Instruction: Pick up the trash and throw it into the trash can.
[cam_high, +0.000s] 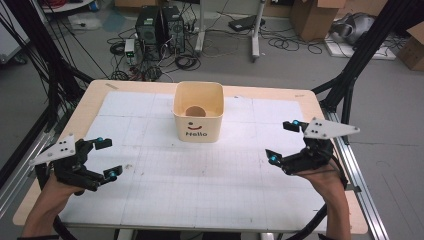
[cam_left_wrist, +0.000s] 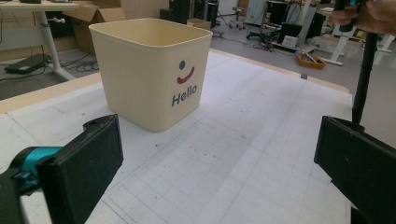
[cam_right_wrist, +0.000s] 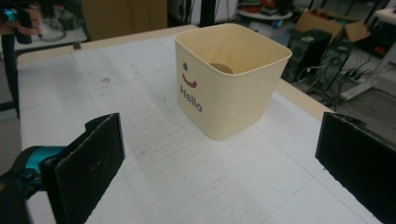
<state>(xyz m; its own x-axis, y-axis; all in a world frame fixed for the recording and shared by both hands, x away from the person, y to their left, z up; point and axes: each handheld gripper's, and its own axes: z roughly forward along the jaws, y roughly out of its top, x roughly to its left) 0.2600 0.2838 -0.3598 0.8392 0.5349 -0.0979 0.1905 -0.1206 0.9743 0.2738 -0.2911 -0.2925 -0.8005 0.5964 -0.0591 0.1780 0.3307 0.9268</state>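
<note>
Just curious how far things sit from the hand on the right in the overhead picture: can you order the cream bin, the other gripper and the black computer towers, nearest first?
From the right gripper:
1. Cream bin, mid-table, ahead and to its left.
2. Left gripper, across the table near the left edge.
3. Computer towers, on the floor beyond the table's far edge.

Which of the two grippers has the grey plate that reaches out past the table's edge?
The right gripper. Its grey plate points outward over the table's right edge, while the left gripper's plate sits above the table's left border.
</note>
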